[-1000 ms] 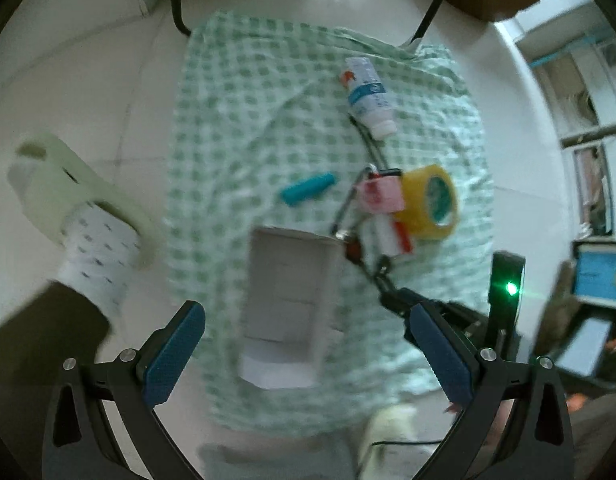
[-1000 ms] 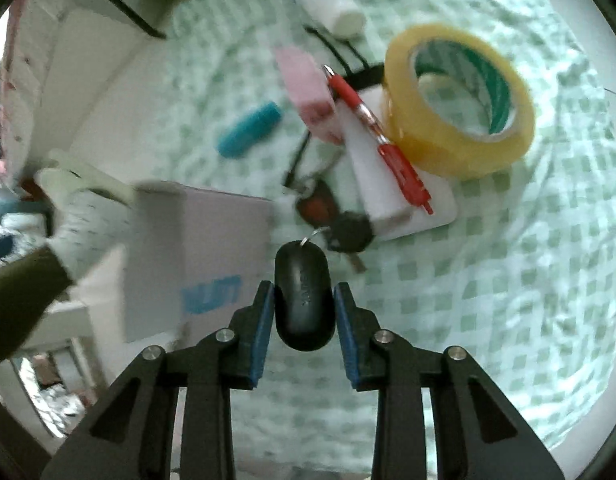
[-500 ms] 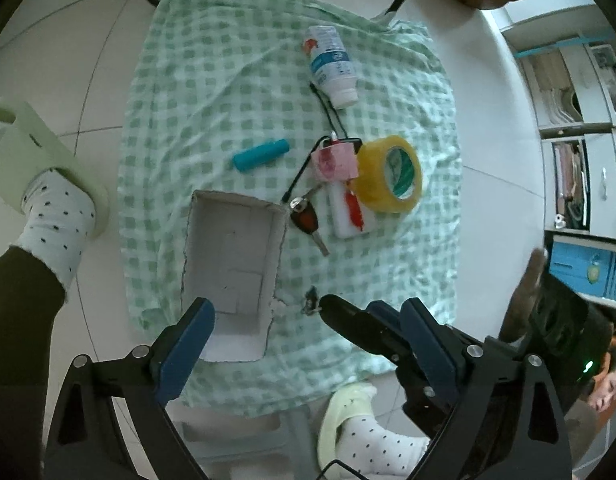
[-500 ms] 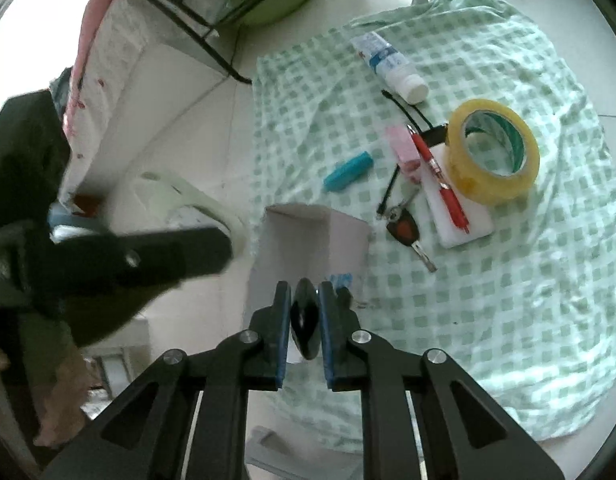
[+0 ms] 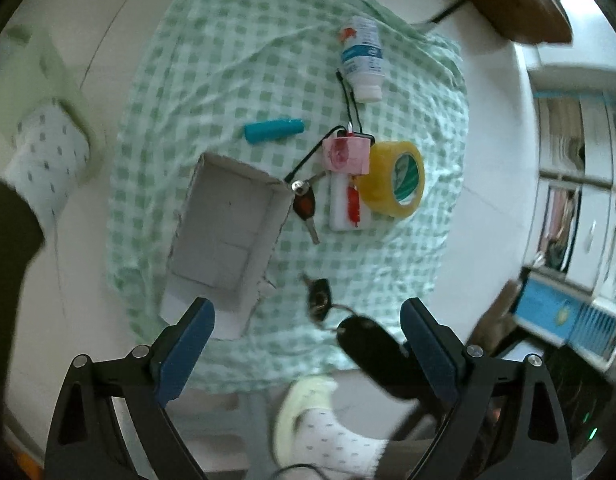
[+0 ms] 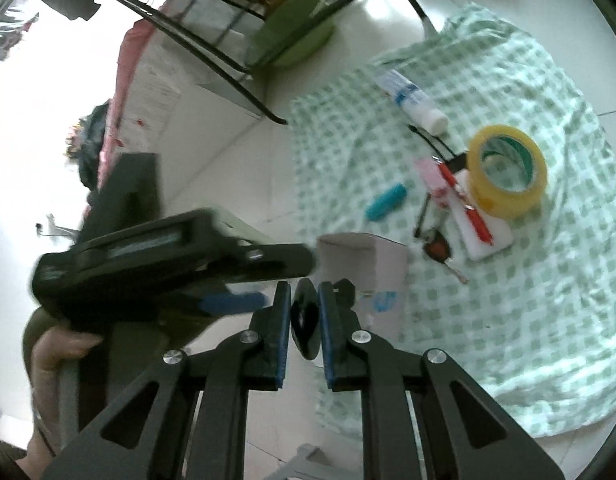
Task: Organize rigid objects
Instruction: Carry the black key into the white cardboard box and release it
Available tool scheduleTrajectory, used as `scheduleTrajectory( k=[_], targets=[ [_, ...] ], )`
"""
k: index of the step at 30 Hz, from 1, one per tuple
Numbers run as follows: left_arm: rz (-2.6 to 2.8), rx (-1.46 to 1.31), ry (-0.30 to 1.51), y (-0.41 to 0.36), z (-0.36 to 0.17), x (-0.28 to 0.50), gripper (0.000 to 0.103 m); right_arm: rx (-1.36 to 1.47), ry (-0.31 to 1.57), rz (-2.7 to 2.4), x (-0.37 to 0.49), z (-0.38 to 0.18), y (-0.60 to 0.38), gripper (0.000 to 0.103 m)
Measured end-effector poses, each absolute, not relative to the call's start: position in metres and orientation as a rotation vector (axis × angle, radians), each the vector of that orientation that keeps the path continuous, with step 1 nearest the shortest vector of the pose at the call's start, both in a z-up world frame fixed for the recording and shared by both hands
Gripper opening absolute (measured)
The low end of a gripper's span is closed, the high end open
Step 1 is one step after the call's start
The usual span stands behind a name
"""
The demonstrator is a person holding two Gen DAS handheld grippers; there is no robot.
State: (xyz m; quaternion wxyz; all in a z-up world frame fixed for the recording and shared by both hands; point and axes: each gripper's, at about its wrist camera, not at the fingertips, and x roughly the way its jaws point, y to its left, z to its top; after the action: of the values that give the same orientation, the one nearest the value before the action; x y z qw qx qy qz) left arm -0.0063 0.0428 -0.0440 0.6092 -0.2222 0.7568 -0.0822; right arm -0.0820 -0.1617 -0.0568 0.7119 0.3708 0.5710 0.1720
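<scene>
My right gripper (image 6: 304, 300) is shut on a black key fob (image 6: 306, 320), held in the air above the cloth's near edge. In the left wrist view the fob (image 5: 367, 340) dangles a ring with a small black key (image 5: 319, 296). My left gripper (image 5: 308, 320) is open and empty, hovering over the near end of the white cardboard box (image 5: 228, 232); its body (image 6: 168, 256) shows at the left of the right wrist view. On the green checked cloth (image 5: 228, 60) lie a teal tube (image 5: 274, 130), a white bottle (image 5: 361, 64), a yellow tape roll (image 5: 391, 178), a pink block (image 5: 345, 154), a red key (image 5: 306, 208) and a red pen (image 5: 353, 206) on a white pad.
The cloth is spread on a pale tiled floor. A person's feet in dotted socks and pale slippers (image 5: 48, 148) stand left of it and near its front edge (image 5: 323, 432). A chair with a green seat (image 6: 292, 36) is behind the cloth; shelves (image 5: 575, 184) stand at right.
The right gripper closed fully on the black fob and lifted it off the cloth, pulling back and up. The red key stayed on the cloth. The left gripper rolled and tilted over the box.
</scene>
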Motion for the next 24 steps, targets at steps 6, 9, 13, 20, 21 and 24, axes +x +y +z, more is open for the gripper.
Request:
scheduleTrajectory(
  k=[6, 9, 13, 20, 21, 24],
  targets=[
    [-0.126, -0.732, 1.782, 0.070, -0.063, -0.008, 0.053, 0.900, 1.220, 0.397, -0.087, -0.048, -0.148, 0.016],
    [-0.126, -0.757, 1.784, 0.074, -0.067, -0.008, 0.028, 0.895, 1.241, 0.417, -0.086, -0.052, -0.140, 0.016],
    [-0.106, -0.662, 1.722, 0.077, -0.062, -0.006, 0.005, 0.866, 1.252, 0.432, -0.083, -0.052, -0.132, 0.016],
    [-0.152, -0.550, 1.649, 0.069, -0.053, -0.011, 0.004, 0.802, 1.287, 0.436, -0.083, -0.053, -0.127, 0.015],
    [-0.148, -0.540, 1.644, 0.070, -0.050, -0.013, 0.004, 0.790, 1.305, 0.428, -0.083, -0.054, -0.126, 0.015],
    [-0.119, -0.491, 1.627, 0.075, -0.039, -0.016, 0.000, 0.749, 1.374, 0.363, -0.084, -0.067, -0.128, 0.015]
  ],
)
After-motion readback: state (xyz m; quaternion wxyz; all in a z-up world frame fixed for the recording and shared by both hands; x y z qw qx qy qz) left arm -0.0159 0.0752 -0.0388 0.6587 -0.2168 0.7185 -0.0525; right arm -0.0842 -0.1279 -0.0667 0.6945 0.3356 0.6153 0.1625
